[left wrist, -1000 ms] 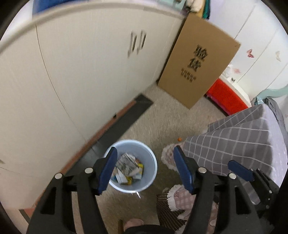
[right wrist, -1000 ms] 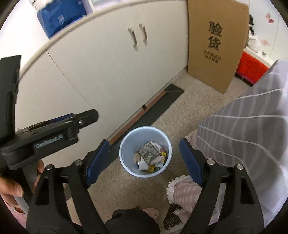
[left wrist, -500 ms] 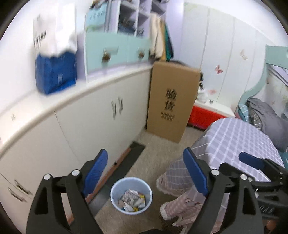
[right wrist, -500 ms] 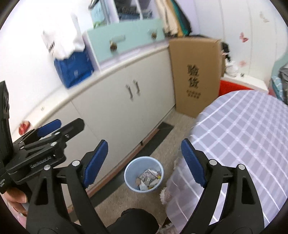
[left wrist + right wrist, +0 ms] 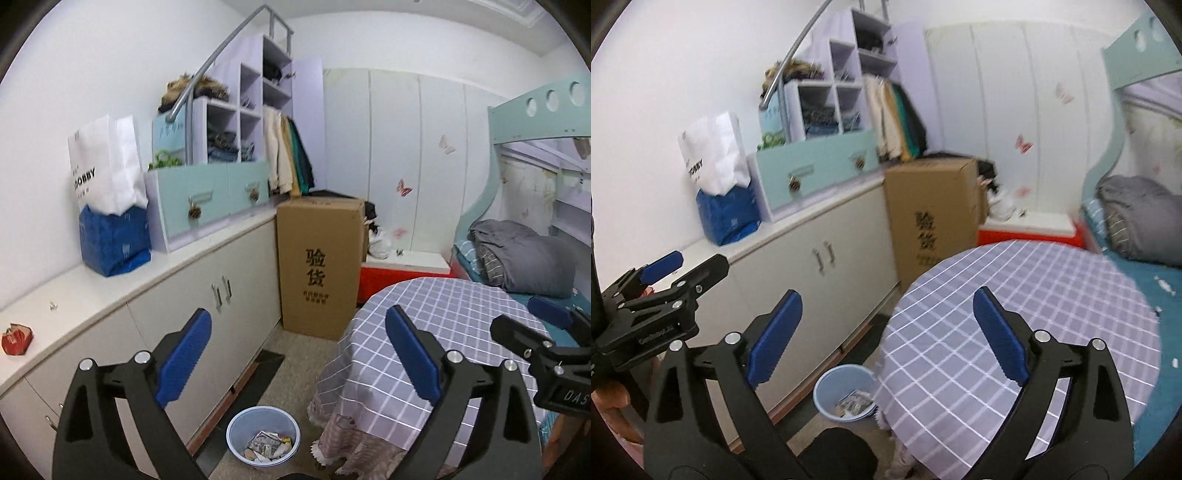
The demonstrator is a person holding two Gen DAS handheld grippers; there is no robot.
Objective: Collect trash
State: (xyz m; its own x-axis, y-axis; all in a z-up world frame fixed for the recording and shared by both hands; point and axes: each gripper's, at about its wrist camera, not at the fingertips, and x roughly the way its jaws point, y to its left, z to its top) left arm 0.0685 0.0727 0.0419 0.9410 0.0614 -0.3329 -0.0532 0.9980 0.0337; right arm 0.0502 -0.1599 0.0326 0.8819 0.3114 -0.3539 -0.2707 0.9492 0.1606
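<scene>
A light blue trash bin point(image 5: 263, 436) stands on the floor between the white cabinet and the round table, with paper scraps and wrappers point(image 5: 269, 444) inside; it also shows in the right wrist view point(image 5: 842, 392), partly hidden by the tablecloth. A crumpled red wrapper point(image 5: 15, 339) lies on the cabinet top at far left. My left gripper point(image 5: 297, 358) is open and empty, held high above the bin. My right gripper point(image 5: 886, 336) is open and empty, above the table edge. Each gripper shows in the other's view: the right point(image 5: 546, 339), the left point(image 5: 661, 280).
A round table with a checked purple cloth point(image 5: 436, 332) is at right. A tall cardboard box point(image 5: 317, 269) stands at the cabinet's end. A long white cabinet point(image 5: 207, 306) carries a blue and white bag point(image 5: 110, 229) and teal drawers point(image 5: 214, 195). A bunk bed point(image 5: 524, 254) is at far right.
Both grippers have risen and tilted up from looking down at the bin to a level view of the room. The bin now sits low in both views. Both stay open and empty.
</scene>
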